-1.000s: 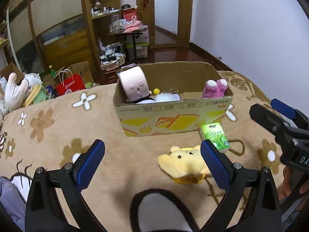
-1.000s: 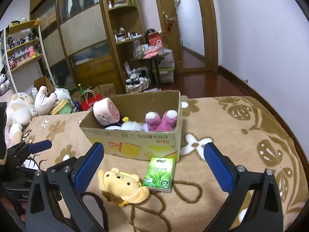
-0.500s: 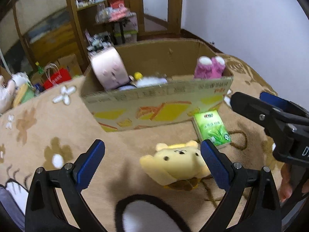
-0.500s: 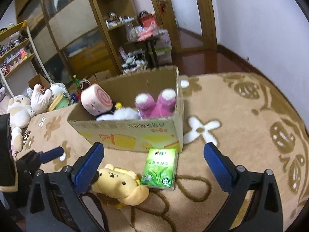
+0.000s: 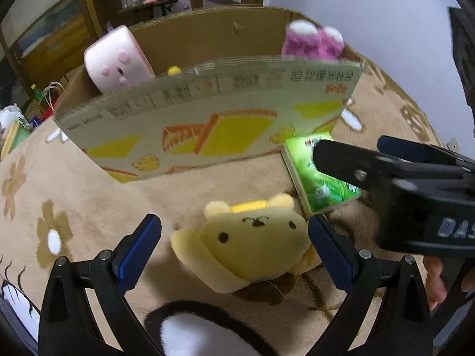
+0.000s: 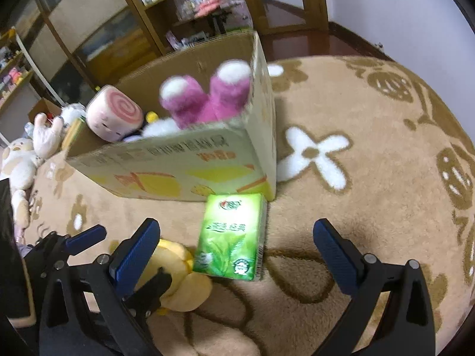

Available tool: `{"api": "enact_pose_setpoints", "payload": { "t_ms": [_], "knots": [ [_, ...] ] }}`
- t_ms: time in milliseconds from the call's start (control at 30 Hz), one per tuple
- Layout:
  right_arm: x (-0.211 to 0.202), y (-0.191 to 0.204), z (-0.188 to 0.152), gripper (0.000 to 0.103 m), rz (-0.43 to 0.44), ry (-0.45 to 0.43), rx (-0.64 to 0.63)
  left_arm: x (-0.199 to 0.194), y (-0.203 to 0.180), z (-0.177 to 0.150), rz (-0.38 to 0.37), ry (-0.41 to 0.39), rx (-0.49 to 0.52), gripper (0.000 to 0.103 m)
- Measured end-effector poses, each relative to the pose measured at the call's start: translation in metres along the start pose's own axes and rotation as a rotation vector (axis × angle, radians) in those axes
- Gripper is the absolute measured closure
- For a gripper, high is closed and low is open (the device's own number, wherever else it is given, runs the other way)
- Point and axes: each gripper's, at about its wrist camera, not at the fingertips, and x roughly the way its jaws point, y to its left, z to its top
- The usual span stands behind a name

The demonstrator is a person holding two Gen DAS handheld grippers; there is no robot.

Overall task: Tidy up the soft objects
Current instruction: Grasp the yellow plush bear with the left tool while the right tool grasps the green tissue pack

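The left gripper (image 5: 234, 249) has its jaws spread wide around the yellow plush (image 5: 249, 252) on the blanket (image 5: 59, 184), not pinching. The right gripper (image 6: 237, 252), jaws equally wide, straddles the green pack (image 6: 231, 237) beside it. The box (image 5: 207, 124) of toys stands just behind.

Yellow plush bear (image 5: 252, 246) with black dot eyes and a brown underside; green tissue pack (image 6: 231, 237) printed with leaves; cardboard box (image 5: 207, 130), brown inside, pale outside with yellow and orange shapes; pink swirl-roll plush (image 6: 114, 114); magenta plush (image 6: 207, 98) with white tips; tan blanket (image 6: 371, 136) patterned with white and brown flowers; black grippers with blue pads (image 5: 138, 249).
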Motion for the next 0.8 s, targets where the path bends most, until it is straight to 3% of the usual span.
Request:
{"api": "enact_pose_setpoints", "payload": {
  "t_ms": [167,267,400,467,633,800],
  "knots": [
    [0.02,-0.004,-0.004,0.004,-0.003,0.07,0.017,0.018,-0.004,-0.005,-0.031,0.066,-0.009,0.005],
    [0.028,-0.003,-0.008,0.017,-0.004,0.105,0.013,0.023,-0.003,-0.006,-0.05,0.083,-0.032,0.005],
    [0.036,0.001,-0.015,0.032,-0.008,0.117,-0.019,0.03,-0.001,-0.009,-0.113,0.122,-0.081,0.02],
    [0.036,0.003,-0.015,0.046,0.006,0.121,-0.023,0.032,0.0,-0.011,-0.129,0.131,-0.099,0.026],
    [0.034,0.007,-0.019,0.049,0.007,0.125,-0.032,0.027,-0.009,-0.012,-0.113,0.114,-0.068,0.038],
    [0.026,0.003,-0.025,0.049,0.015,0.114,0.001,0.02,-0.01,-0.011,-0.096,0.097,-0.072,0.041]
  ]
}}
